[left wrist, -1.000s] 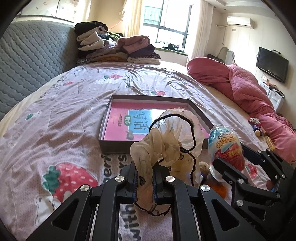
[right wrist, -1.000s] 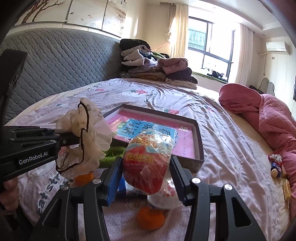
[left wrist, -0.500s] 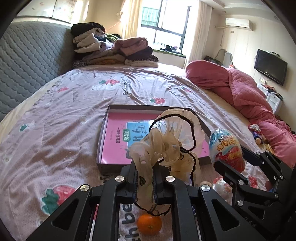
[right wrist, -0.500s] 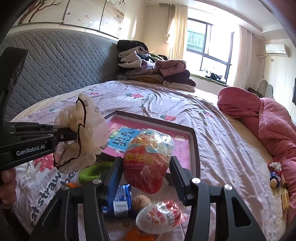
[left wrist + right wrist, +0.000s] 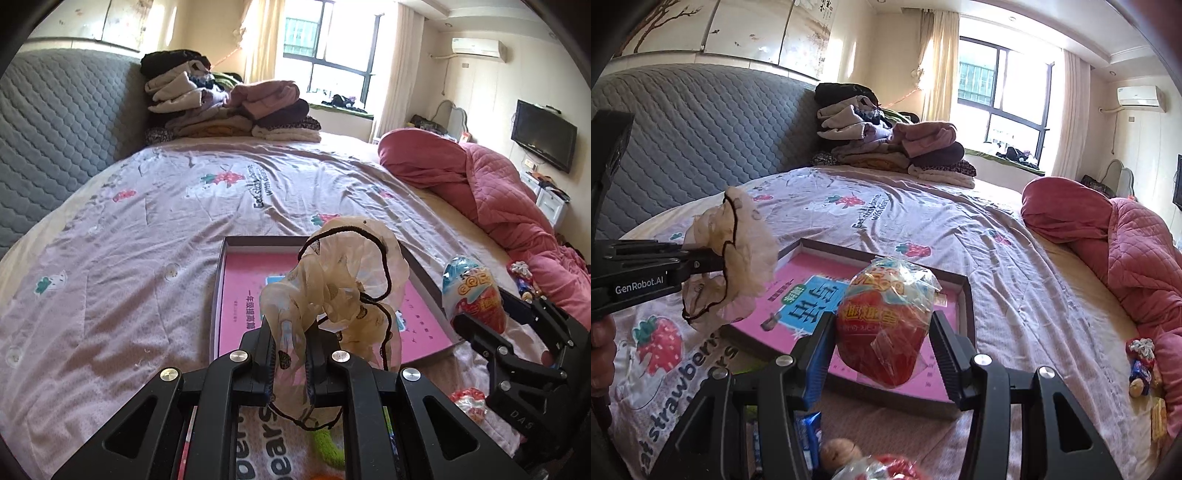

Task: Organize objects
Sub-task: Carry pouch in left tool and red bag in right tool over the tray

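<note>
Both clamped | left hand-held gripper [image 5: 290,334]: scrunchie [image 5: 343,284] | right hand-held gripper [image 5: 882,336]: egg toy [image 5: 886,325] | tray [image 5: 964,295] part-hidden

The left gripper [image 5: 290,354] hides the near edge of the shallow box [image 5: 221,295], and the frilly cloth [image 5: 343,280] it pinches covers most of the print on the pink book [image 5: 240,314] inside. Under the gripper body a green object [image 5: 325,443] shows only as a curved strip. In the right wrist view the egg-shaped packet [image 5: 886,325] blocks the book's middle. A blue packet [image 5: 809,428], a brownish round thing [image 5: 836,450] and a red-and-white wrapper [image 5: 882,469] are cut off by the bottom edge. The small items [image 5: 1141,358] beside the pink quilt [image 5: 1126,258] are too small to identify, perhaps toys.
</note>
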`<move>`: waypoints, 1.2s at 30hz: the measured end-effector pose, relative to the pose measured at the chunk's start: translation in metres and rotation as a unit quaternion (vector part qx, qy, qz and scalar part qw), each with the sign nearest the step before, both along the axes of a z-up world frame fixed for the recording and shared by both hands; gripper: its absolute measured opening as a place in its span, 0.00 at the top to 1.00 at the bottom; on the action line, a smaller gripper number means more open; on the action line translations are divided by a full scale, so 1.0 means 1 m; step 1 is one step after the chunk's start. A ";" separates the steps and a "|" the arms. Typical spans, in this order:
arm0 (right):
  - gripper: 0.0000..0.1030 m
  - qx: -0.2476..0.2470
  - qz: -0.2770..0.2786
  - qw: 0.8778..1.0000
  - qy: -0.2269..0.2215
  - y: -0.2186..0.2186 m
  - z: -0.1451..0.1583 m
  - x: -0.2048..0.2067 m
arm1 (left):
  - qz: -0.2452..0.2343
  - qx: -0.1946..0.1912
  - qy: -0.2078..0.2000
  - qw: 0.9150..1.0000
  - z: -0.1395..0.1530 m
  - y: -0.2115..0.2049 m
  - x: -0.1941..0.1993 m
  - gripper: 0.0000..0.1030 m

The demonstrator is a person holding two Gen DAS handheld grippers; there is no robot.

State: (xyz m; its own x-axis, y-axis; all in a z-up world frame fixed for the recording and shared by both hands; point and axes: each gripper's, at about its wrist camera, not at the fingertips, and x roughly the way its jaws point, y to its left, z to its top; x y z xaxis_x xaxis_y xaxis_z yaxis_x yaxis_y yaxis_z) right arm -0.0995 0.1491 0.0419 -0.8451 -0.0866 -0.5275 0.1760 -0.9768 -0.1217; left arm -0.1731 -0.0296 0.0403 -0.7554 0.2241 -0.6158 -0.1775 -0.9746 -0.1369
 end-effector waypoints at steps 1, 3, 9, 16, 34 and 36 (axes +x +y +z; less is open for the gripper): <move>0.50 0.001 -0.001 1.000 0.000 0.001 0.000 -0.003 | 0.002 0.001 -0.001 1.000 -0.001 -0.001 -0.003 0.88; 0.50 0.004 -0.001 1.000 0.000 0.001 -0.001 -0.007 | 0.004 -0.002 -0.001 1.000 -0.003 -0.001 -0.009 0.88; 0.50 0.006 -0.001 1.000 -0.006 0.004 -0.004 -0.020 | 0.008 -0.007 -0.005 1.000 -0.008 -0.001 -0.023 0.87; 0.50 0.011 -0.014 0.999 -0.042 0.019 -0.021 -0.045 | 0.013 -0.019 -0.020 1.000 -0.024 0.001 -0.040 0.87; 0.50 -0.004 -0.047 0.991 -0.127 0.049 -0.067 -0.070 | 0.018 -0.039 -0.065 0.997 -0.063 -0.001 -0.065 0.85; 0.50 -0.001 -0.046 0.991 -0.127 0.048 -0.069 -0.072 | 0.019 -0.042 -0.068 0.997 -0.066 -0.002 -0.068 0.85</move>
